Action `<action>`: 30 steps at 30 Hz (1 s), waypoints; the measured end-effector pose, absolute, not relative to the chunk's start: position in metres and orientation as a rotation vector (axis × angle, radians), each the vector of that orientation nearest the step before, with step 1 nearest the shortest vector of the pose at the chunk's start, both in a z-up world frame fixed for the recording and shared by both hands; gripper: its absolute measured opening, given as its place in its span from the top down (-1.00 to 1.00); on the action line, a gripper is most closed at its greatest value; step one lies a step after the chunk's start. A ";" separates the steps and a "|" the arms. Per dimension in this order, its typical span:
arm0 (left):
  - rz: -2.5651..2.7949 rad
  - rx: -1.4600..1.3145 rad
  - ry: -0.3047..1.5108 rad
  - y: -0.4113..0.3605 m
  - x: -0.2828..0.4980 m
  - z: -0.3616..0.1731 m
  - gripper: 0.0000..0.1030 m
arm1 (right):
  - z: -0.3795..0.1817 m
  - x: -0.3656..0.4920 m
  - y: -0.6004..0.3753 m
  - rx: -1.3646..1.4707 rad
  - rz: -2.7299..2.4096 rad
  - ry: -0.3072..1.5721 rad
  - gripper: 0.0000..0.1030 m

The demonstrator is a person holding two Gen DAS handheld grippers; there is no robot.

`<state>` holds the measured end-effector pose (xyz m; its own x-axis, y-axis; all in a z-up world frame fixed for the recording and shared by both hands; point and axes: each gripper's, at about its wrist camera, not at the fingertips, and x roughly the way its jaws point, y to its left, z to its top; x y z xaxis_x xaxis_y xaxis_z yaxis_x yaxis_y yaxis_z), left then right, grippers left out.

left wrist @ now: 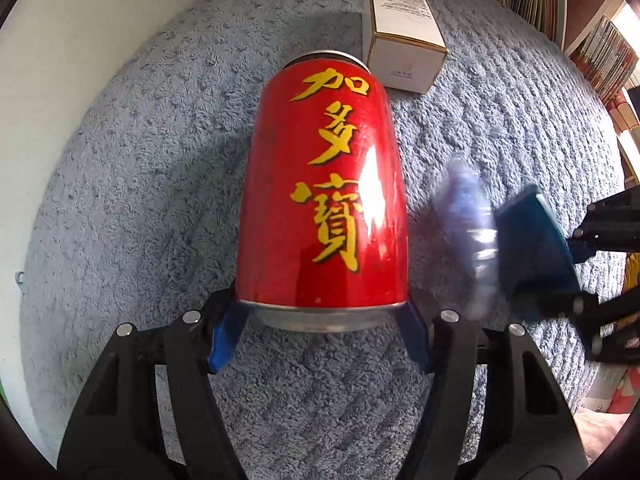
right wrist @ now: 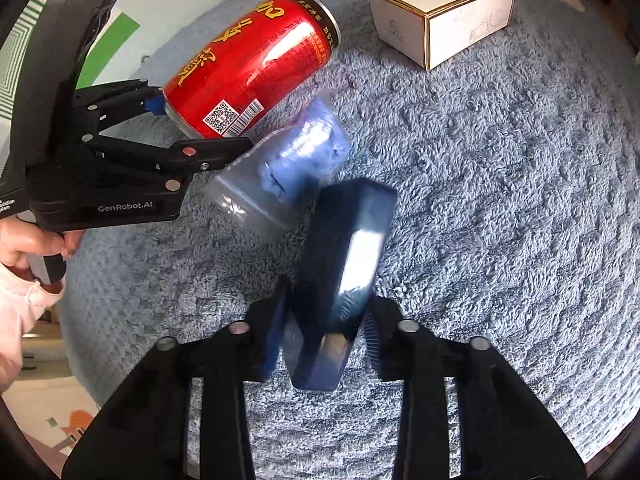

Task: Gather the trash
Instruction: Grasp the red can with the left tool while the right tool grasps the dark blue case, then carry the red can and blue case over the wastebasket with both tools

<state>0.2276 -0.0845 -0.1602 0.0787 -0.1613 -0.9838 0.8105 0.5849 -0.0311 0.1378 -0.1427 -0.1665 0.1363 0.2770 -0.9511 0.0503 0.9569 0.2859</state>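
Observation:
My left gripper (left wrist: 320,336) is shut on the base of a red drink can (left wrist: 324,196) with yellow Chinese characters, held above a grey-blue fluffy rug (left wrist: 140,184). The can (right wrist: 252,68) and left gripper (right wrist: 160,120) also show in the right wrist view. My right gripper (right wrist: 324,320) is shut on a dark blue box-like object (right wrist: 344,264), blurred; it also shows in the left wrist view (left wrist: 532,248). A clear plastic cup (right wrist: 280,172), blurred, is next to it above the rug; it also shows in the left wrist view (left wrist: 468,232).
A white cardboard box with gold edges (left wrist: 404,36) lies on the rug beyond the can; it also shows in the right wrist view (right wrist: 444,12). Bookshelves (left wrist: 580,20) stand at the far right. A white floor or wall (left wrist: 52,60) borders the rug on the left.

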 end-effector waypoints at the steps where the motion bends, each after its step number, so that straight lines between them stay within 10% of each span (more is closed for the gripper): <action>1: -0.803 0.632 1.292 -0.082 0.225 -0.158 -0.22 | -0.166 0.135 -0.143 0.277 0.168 1.431 0.58; 30: -0.792 0.572 1.184 -0.068 0.166 -0.089 -0.22 | -0.116 0.030 -0.234 0.380 0.039 1.307 0.58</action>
